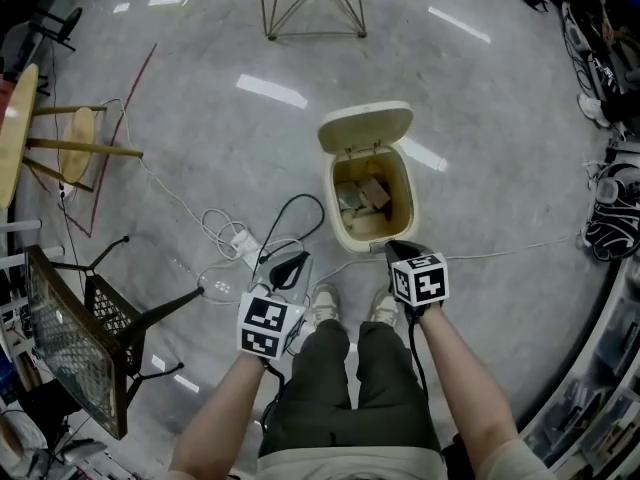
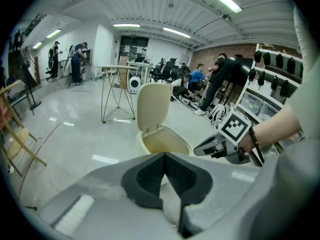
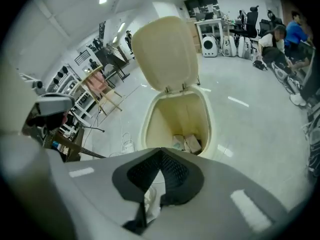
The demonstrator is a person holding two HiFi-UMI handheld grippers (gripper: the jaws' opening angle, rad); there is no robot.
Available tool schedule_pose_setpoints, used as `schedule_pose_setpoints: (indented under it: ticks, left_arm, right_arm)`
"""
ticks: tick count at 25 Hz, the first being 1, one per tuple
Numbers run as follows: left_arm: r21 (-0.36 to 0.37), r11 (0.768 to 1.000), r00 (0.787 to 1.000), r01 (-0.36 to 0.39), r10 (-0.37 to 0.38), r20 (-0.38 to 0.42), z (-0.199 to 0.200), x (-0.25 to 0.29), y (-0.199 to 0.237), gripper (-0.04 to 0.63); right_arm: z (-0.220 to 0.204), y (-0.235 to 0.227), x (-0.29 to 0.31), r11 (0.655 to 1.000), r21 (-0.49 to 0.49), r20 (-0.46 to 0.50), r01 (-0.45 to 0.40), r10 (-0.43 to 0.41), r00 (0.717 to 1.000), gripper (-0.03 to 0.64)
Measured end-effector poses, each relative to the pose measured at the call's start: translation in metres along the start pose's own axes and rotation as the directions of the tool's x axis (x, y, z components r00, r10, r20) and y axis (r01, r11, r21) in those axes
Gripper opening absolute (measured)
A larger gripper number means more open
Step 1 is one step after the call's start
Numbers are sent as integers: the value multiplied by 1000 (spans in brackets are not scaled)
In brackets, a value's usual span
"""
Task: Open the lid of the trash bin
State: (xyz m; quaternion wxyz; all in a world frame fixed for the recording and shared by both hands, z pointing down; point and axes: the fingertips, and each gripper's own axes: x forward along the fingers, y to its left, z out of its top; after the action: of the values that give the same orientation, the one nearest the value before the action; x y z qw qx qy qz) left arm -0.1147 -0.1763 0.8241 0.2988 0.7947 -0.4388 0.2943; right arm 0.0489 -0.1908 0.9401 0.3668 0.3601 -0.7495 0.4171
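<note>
The cream trash bin [image 1: 343, 211] stands on the floor just ahead of my feet. Its lid [image 1: 365, 128] is raised and leans back on its hinge. Small cardboard boxes [image 1: 362, 195] lie at the bottom. My right gripper [image 1: 393, 249] is shut and empty, hovering at the bin's near rim. My left gripper [image 1: 297, 262] is also shut and empty, left of the bin, over the cables. The left gripper view shows the upright lid [image 2: 154, 105] and the right gripper [image 2: 218, 146] beyond the left gripper [image 2: 165, 157]. In the right gripper view, the right gripper [image 3: 161, 152] sits before the open bin [image 3: 149, 118] and lid [image 3: 165, 51].
A tangle of cables with a white power strip [image 1: 241, 245] lies on the floor left of the bin. A black mesh chair [image 1: 80, 333] stands at the near left, a wooden stool [image 1: 75, 146] further left. Metal table legs [image 1: 312, 6] stand behind the bin; bags [image 1: 610, 213] lie at the right.
</note>
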Motion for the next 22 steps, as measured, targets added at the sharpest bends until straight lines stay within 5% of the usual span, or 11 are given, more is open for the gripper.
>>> schedule_pose_setpoints:
  ticks: [11,22]
  left_arm:
    - [100,995,990,-12,-3,140,132,-107,-29,2]
    - [208,976,950,-60,-8,313,234,-249,-75,2]
  right_arm:
    - [111,83,-200,996,-66,262,-65,80,962,3]
    - [192,196,-419,978,-185,525,-99,184,831,3]
